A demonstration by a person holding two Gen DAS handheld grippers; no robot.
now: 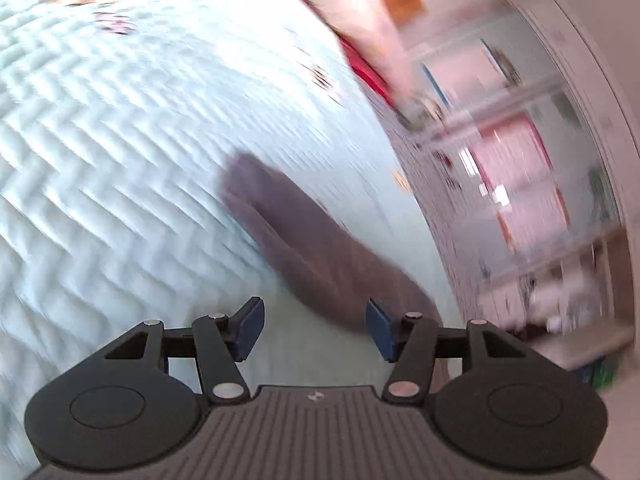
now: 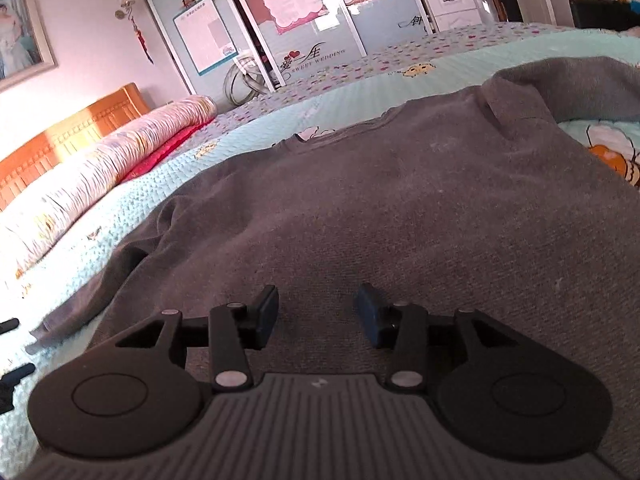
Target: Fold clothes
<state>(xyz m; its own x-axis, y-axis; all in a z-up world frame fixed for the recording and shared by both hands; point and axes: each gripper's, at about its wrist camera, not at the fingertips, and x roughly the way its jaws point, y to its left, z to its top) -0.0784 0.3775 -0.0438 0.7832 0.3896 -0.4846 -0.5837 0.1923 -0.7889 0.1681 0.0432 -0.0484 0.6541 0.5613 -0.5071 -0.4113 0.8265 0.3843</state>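
Observation:
A grey sweater [image 2: 360,184] lies spread flat on the mint quilted bedspread [image 2: 248,132], its neckline toward the far side and one sleeve [image 2: 580,92] bent at the upper right. My right gripper [image 2: 318,312] hovers low over the sweater's lower part, open, with nothing between its blue pads. In the blurred left wrist view, a grey sleeve [image 1: 304,232] runs diagonally across the bedspread [image 1: 120,140]. My left gripper [image 1: 314,328] is open just short of that sleeve's near end, holding nothing.
A rolled pink floral quilt [image 2: 100,176] and a red cloth [image 2: 160,156] lie along the orange wooden headboard [image 2: 60,136]. Sliding wardrobe doors [image 2: 288,12] with posters stand beyond the bed. A black object [image 2: 12,380] pokes in at the left edge.

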